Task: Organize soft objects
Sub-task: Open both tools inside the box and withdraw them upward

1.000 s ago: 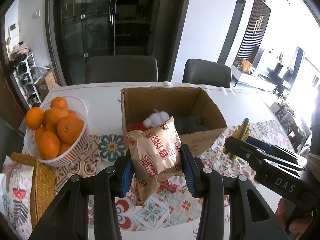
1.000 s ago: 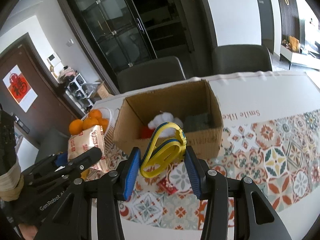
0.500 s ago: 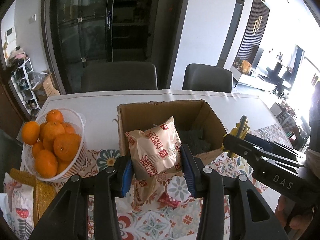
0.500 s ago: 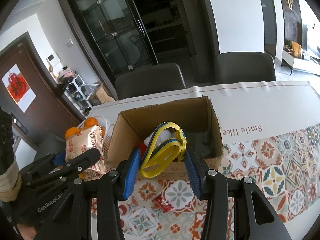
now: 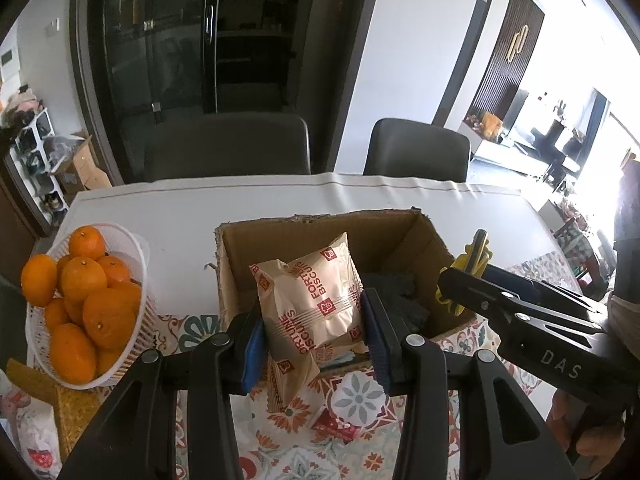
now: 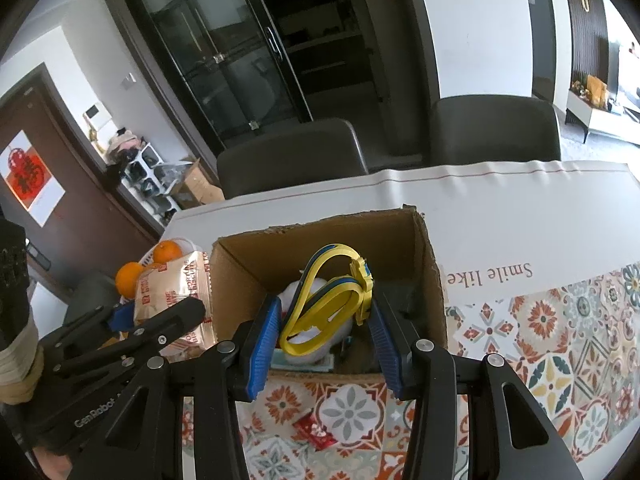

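Your counter, under a white and patterned cloth, carries an open box, a basket of oranges at left, and a red wrapper near you.

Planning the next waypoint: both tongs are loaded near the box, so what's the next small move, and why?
Probably ease the left tongs forward a little and lower them, then open. The gold foil biscuit packet they grip appears to hang at the near wall of the open brown cardboard box, part still outside. The right tongs hold the yellow and blue looped strap over the opening, so they could release next.
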